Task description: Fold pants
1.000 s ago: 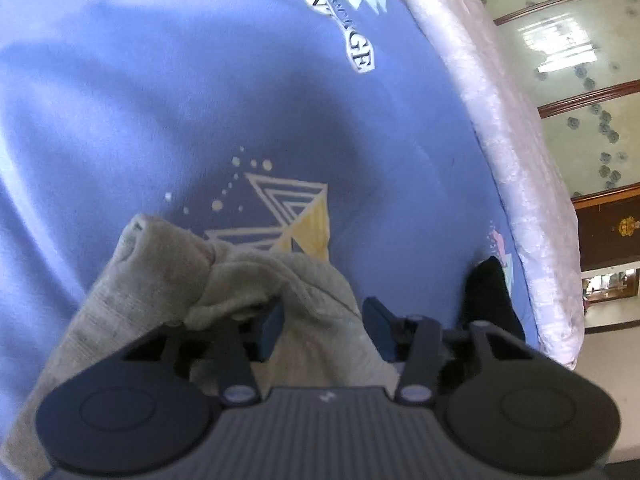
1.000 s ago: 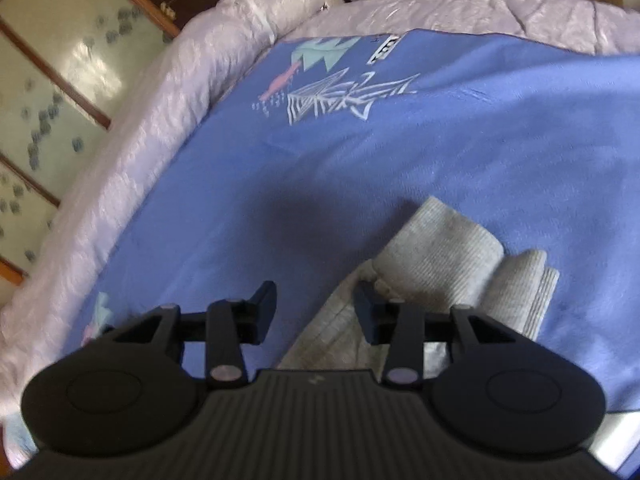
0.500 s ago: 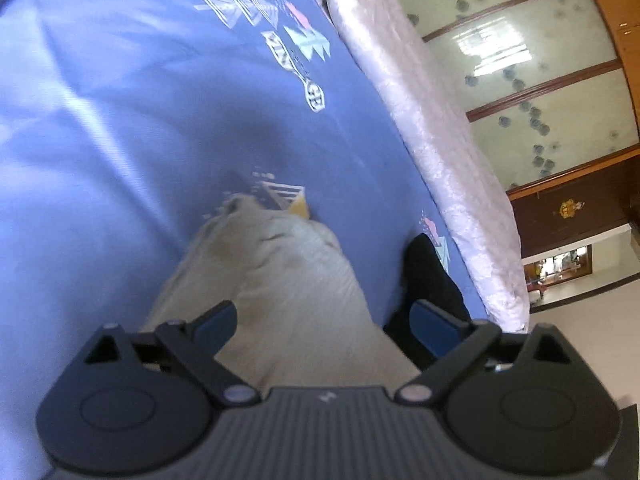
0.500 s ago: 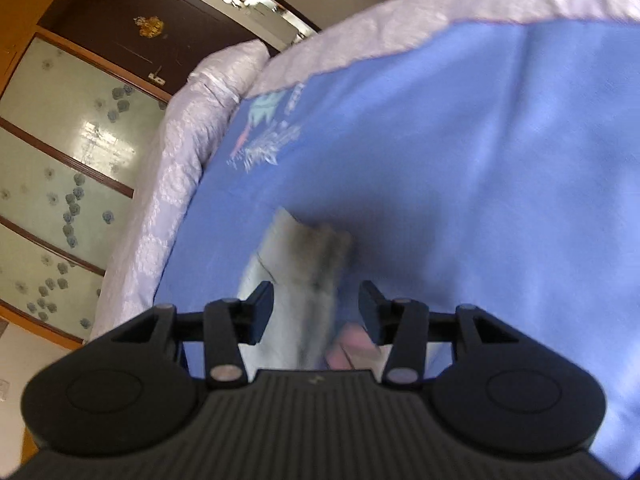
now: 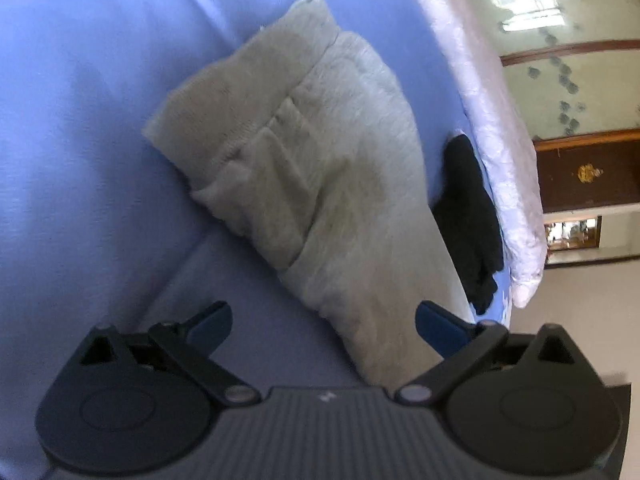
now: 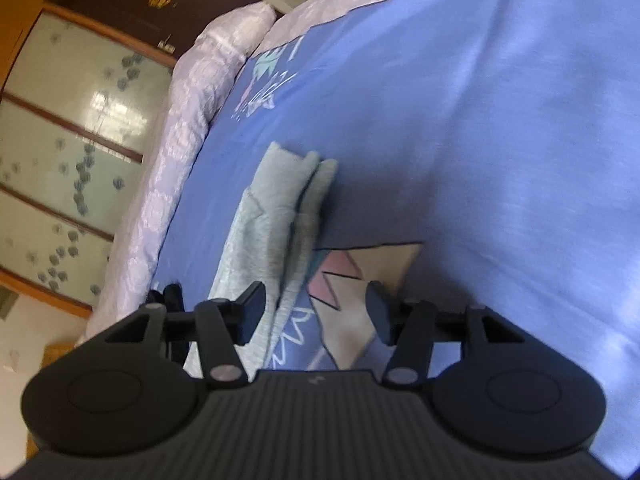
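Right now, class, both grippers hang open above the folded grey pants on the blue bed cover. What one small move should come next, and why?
Probably draw both grippers back. The grey pants already lie in a folded bundle on the blue bed cover. The left gripper and right gripper are open and hold nothing. A light press on the upper layer might tidy it, but no refold looks needed.

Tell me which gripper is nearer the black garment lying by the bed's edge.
Left, as far as I can judge. The black garment lies just beyond the left gripper's right finger. In the right wrist view, the right gripper has it off to its left.
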`<state>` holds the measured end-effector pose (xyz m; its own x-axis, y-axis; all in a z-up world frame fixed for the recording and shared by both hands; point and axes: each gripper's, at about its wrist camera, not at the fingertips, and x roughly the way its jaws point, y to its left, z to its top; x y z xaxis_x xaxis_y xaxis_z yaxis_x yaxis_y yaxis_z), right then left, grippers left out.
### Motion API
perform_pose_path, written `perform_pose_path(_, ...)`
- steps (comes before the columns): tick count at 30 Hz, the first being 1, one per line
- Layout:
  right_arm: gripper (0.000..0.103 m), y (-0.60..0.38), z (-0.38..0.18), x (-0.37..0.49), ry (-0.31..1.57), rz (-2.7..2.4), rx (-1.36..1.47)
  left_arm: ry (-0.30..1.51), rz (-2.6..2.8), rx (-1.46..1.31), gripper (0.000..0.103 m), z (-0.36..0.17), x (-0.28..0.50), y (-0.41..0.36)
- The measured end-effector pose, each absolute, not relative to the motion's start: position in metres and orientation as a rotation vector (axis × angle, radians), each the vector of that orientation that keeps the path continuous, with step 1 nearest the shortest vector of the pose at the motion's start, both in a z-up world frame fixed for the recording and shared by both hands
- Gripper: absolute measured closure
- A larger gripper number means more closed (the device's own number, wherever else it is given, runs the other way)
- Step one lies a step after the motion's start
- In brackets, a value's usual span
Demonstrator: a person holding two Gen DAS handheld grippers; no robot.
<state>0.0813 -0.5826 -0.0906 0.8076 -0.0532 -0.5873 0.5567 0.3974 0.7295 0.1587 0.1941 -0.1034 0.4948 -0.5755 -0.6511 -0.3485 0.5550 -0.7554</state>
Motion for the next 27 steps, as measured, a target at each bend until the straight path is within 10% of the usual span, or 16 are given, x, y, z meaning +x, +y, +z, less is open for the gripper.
perform_pose_path(8, 0.045, -0.593, -0.098, 0.145, 0.547, -0.411, 1.029, 1.022, -0.094, -1.097, 0.005, -0.115, 0.2, 0.192)
perform_pose_path(10, 0.051, -0.592, -0.098, 0.157, 0.556, -0.417, 0.992, 1.026, -0.065, -1.045, 0.041, -0.113, 0.209, 0.187)
perform_pose_path(13, 0.087, -0.591, -0.099, 0.166, 0.607, -0.472, 0.936, 1.075, -0.012, -1.019, 0.09, -0.117, 0.22, 0.186)
perform_pose_path(27, 0.094, -0.581, -0.014, 0.089, 0.531, -0.491, 0.903, 0.922, -0.086, -1.085, 0.095, -0.003, 0.178, 0.222)
